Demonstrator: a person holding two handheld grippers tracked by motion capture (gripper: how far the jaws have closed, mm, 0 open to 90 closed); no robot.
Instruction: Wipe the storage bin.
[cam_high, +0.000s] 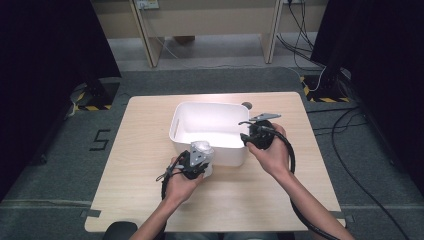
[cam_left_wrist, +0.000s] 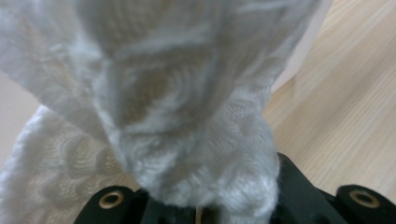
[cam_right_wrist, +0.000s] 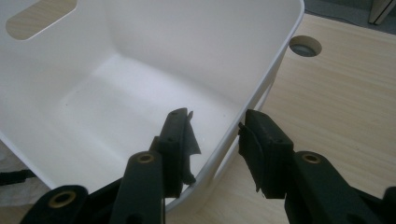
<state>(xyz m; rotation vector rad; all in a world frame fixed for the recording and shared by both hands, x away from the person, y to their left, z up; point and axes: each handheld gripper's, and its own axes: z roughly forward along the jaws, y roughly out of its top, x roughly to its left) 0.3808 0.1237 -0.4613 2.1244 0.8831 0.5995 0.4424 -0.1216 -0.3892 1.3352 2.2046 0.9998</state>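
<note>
White knitted cloth (cam_left_wrist: 177, 107), soft and loosely bunched, sits clamped in the left gripper (cam_high: 196, 162), whose jaws are pressed tight on its lower folds; in the left gripper view the fabric rises from between the black jaws and spreads upward, blurred by closeness, with pale wood of the table showing to its right. From the high view the cloth (cam_high: 202, 148) is a small pale bundle at the top of that gripper, just beside the near wall of the white plastic bin (cam_high: 184, 111), on the bin's near left side and outside it. The bin stands open-topped near the middle of the light wooden table (cam_high: 150, 185), and its inside is bare in the right gripper view, where a slot handle is cut through the wall at upper left. The right gripper (cam_right_wrist: 215, 140) holds at the bin's (cam_right_wrist: 140, 56) near right corner with its jaws parted to a middling gap, one jaw inside the rim and the other outside, straddling the wall; the pads stand apart from the plastic and grip nothing. In the high view the right gripper (cam_high: 252, 136) lies at the bin's right edge, its cable trailing back along the forearm. A round grommet hole (cam_right_wrist: 305, 45) sits in the tabletop beyond the bin.
</note>
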